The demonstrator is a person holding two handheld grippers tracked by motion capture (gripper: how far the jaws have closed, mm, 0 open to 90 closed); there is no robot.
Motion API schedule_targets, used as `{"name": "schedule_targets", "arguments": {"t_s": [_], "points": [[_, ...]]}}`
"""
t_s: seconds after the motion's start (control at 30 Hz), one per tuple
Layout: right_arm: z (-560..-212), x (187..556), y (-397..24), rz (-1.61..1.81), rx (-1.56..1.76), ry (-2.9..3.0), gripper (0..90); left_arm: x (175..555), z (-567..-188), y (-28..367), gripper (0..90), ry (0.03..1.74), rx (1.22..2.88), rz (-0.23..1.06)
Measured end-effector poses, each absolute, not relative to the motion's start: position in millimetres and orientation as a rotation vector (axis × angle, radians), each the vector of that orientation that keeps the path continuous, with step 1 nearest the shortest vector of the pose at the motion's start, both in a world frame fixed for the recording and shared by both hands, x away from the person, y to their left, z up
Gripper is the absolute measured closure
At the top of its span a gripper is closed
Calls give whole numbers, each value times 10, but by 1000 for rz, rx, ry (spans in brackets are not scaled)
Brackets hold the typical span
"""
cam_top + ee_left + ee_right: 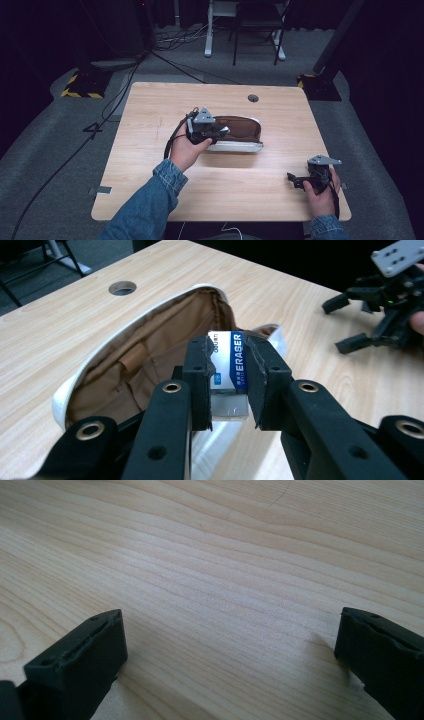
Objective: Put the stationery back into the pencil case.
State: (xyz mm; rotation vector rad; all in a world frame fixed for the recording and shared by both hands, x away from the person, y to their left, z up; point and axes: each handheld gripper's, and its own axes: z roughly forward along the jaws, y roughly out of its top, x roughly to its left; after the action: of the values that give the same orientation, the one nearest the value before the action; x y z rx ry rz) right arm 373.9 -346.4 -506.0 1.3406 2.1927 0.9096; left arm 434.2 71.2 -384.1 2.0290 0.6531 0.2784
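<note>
From above, an open pencil case (239,134), white outside and brown-lined, lies mid-desk (150,170) on pale wood grain; the left hand-held gripper (212,131) reaches into its near end, while the right hand-held gripper (295,180) rests near the front right corner. The left gripper view shows black jaws clamping a white-and-blue eraser (230,365) over the case's fabric lining (150,360). The right gripper view shows jaws spread wide above bare desk (215,570).
</note>
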Motion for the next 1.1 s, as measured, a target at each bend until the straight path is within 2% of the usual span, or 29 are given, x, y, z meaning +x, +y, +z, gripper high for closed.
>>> {"name": "schedule_targets", "arguments": {"t_s": [0.7, 1.1], "points": [[-5060, 3739, -3465, 910, 1341, 2193, 7, 4839, -4078, 464, 726, 761, 2034, 258], [-5060, 3739, -3457, 913, 1335, 2200, 7, 4896, -4209, 337, 725, 758, 2109, 253]]}}
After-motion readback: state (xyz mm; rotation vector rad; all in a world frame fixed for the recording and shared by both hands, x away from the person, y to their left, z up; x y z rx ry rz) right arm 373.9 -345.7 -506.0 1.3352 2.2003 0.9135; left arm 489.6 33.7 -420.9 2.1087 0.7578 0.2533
